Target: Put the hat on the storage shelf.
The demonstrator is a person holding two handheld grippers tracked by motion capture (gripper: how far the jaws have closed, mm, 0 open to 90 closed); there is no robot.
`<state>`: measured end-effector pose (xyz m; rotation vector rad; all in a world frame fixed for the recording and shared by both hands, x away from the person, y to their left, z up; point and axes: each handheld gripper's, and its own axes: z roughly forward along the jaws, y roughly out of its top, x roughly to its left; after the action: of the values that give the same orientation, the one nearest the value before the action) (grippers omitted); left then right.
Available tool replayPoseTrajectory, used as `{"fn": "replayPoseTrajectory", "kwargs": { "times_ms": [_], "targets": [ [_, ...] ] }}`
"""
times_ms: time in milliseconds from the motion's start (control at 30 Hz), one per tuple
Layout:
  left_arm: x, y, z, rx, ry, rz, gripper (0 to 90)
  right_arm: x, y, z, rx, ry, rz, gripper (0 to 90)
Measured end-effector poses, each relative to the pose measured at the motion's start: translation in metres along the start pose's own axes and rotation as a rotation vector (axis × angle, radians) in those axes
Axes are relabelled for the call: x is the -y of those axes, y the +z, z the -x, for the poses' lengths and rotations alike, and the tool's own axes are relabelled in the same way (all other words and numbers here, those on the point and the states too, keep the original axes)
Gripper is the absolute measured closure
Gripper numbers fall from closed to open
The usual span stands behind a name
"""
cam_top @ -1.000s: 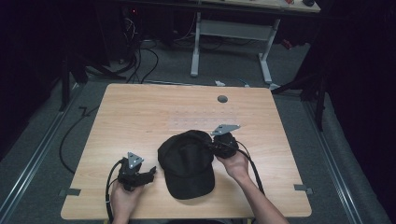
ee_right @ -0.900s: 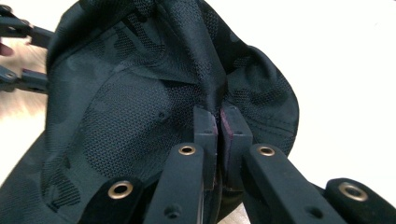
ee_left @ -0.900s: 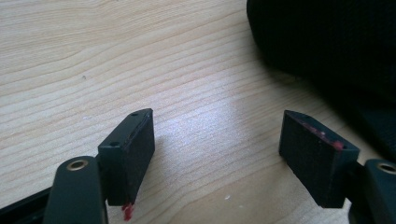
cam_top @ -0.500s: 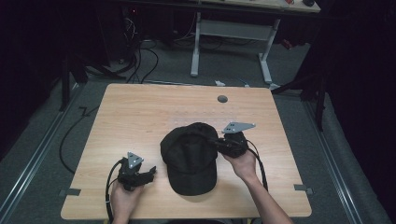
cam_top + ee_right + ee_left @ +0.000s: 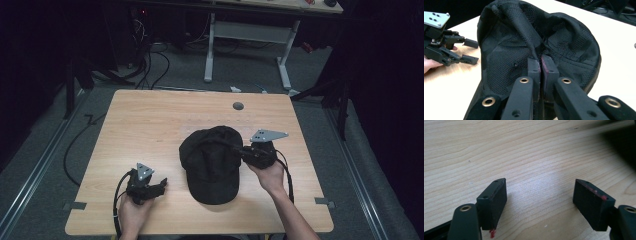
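The surface (image 5: 150, 125) was a light wood-grain top with a small round grey cap (image 5: 238, 106) set into it near the far edge. A black cap (image 5: 212, 160) lay on it right of the middle, brim toward the near edge. Strips of grey tape (image 5: 74, 205) sat at both near corners. The rest was bare wood.

Dim room w/ grey floor (image 5: 60, 145), wood table (image 5: 150, 125), white-legged desk (image 5: 250, 35) behind, floor cables (image 5: 150, 65).
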<state>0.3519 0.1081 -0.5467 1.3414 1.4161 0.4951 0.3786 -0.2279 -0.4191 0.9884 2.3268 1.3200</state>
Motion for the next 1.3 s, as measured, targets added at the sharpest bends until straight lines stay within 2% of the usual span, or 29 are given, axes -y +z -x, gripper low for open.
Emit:
{"fn": "replayPoseTrajectory", "kwargs": {
  "times_ms": [267, 300, 400, 500, 567, 600, 667, 767, 867, 967, 1167, 1200, 1300],
  "targets": [
    [0.0, 0.0, 0.0, 0.007, -0.005, -0.004, 26.4, -0.001, -0.02, 0.005, 0.008, -0.003, 0.043, 87.3],
    [0.0, 0.0, 0.0, 0.013, 0.007, -0.007, 25.9, 0.0, -0.024, 0.005, 0.006, -0.002, 0.055, 87.3],
    [0.0, 0.0, 0.0, 0.017, 0.009, -0.012, 25.5, 0.0, -0.029, 0.006, 0.006, -0.002, 0.064, 87.3],
    [-0.002, 0.001, 0.001, 0.015, 0.013, -0.034, 24.7, -0.001, -0.034, 0.007, 0.004, -0.002, 0.08, 87.3],
    [-0.004, 0.001, 0.002, 0.033, -0.007, -0.053, 24.8, -0.002, -0.038, 0.007, 0.004, -0.006, 0.091, 87.3],
    [-0.005, 0.001, 0.003, 0.051, -0.028, -0.067, 25.0, -0.002, -0.039, 0.007, 0.003, -0.005, 0.097, 87.3],
    [-0.01, -0.002, 0.007, 0.114, -0.098, -0.083, 25.6, -0.002, -0.042, 0.007, 0.0, -0.005, 0.104, 87.3],
    [-0.018, -0.009, 0.016, 0.205, -0.146, -0.084, 26.3, -0.002, -0.045, 0.006, -0.008, -0.005, 0.116, 87.3],
    [-0.024, -0.015, 0.028, 0.29, -0.155, -0.108, 26.2, -0.002, -0.047, 0.006, -0.014, -0.01, 0.123, 87.3],
    [-0.03, -0.019, 0.04, 0.353, -0.152, -0.131, 25.9, -0.002, -0.048, 0.005, -0.015, -0.017, 0.13, 87.3],
    [-0.036, -0.02, 0.06, 0.436, -0.127, -0.173, 25.7, -0.002, -0.048, 0.002, -0.027, -0.029, 0.144, 87.3],
    [-0.038, -0.02, 0.066, 0.461, -0.126, -0.179, 25.7, -0.002, -0.048, 0.002, -0.029, -0.036, 0.147, 87.3],
    [-0.04, -0.019, 0.071, 0.48, -0.124, -0.188, 25.7, -0.002, -0.048, 0.001, -0.033, -0.04, 0.151, 87.3]
  ]
}}
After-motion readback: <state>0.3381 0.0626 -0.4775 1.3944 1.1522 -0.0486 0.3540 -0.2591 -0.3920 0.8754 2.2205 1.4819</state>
